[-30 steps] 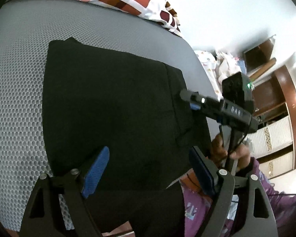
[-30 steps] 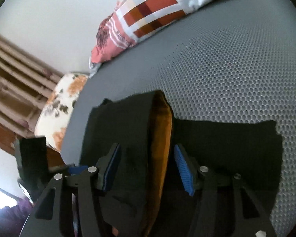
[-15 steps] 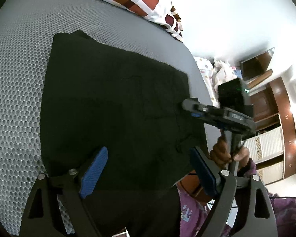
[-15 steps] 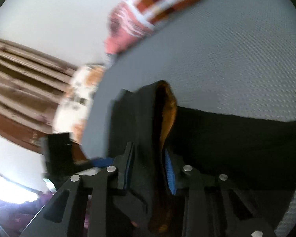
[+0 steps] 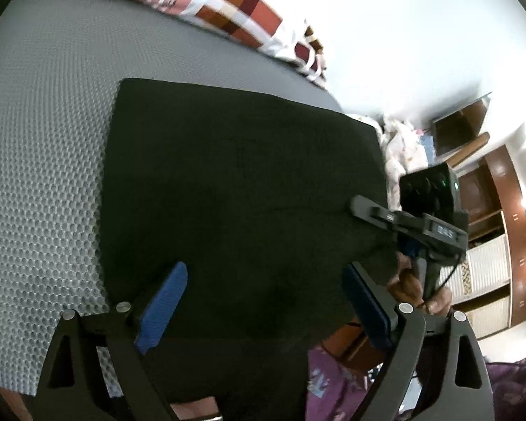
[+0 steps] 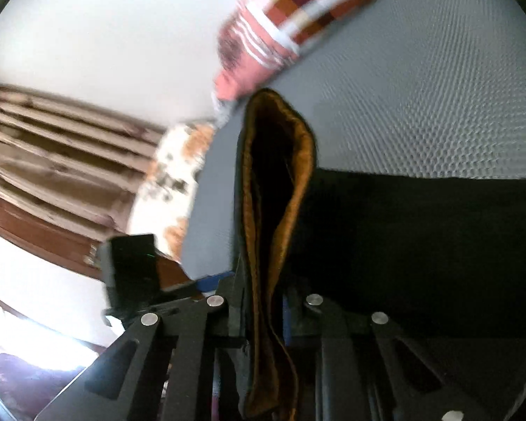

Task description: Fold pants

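The black pants (image 5: 242,189) lie flat on the grey mesh bed. My left gripper (image 5: 263,305) is open above their near edge, blue pads apart, holding nothing. My right gripper (image 6: 266,312) is shut on the pants' right edge (image 6: 280,182), lifting a fold that shows the orange-brown lining. The right gripper also shows in the left wrist view (image 5: 413,221), at the pants' right edge. The rest of the pants (image 6: 420,231) lies flat to the right.
A checked red and white pillow (image 5: 235,10) lies at the bed's far edge, and also shows in the right wrist view (image 6: 298,17). The grey mesh bed (image 5: 35,161) extends left. A floral cushion (image 6: 172,175), curtains and wooden cupboards (image 5: 501,238) stand beyond the bed.
My right gripper has closed on the pants' edge and raised it, so the lined fold stands taller. My left gripper stayed open and shifted slightly over the pants.
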The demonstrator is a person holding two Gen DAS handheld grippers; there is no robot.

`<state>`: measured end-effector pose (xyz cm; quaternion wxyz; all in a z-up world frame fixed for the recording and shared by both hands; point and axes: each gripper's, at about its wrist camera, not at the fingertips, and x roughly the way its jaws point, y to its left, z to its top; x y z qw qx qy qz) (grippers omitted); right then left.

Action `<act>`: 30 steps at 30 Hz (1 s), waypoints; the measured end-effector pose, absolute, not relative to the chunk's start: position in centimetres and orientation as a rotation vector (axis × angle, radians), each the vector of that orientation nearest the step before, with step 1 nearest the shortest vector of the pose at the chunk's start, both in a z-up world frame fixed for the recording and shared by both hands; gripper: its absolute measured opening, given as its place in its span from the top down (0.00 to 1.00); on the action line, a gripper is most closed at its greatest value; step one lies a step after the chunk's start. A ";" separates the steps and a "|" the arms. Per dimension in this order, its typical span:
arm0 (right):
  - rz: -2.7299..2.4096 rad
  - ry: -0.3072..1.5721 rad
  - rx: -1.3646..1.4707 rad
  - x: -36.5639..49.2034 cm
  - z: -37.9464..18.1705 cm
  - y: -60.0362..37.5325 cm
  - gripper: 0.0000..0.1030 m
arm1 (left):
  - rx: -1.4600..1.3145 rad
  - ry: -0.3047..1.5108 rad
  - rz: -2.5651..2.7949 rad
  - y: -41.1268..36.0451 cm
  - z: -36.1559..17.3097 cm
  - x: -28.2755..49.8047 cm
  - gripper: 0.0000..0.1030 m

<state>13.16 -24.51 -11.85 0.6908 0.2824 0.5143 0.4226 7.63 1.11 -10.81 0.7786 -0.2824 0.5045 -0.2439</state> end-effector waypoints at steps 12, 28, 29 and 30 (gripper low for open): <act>0.710 1.107 0.808 10.7 -15.0 -37.1 0.86 | -0.480 1.192 -0.549 -3.7 -13.2 9.3 0.11; 0.640 1.026 0.797 8.5 -15.6 -40.9 0.83 | -0.344 1.211 -0.525 -5.5 -12.9 10.3 0.09; 0.641 1.011 0.814 7.7 -15.1 -41.6 0.83 | -0.335 1.211 -0.526 -5.7 -12.9 10.3 0.08; 0.644 1.002 0.833 7.1 -14.7 -42.1 0.83 | -0.335 1.212 -0.526 -5.7 -12.9 10.3 0.07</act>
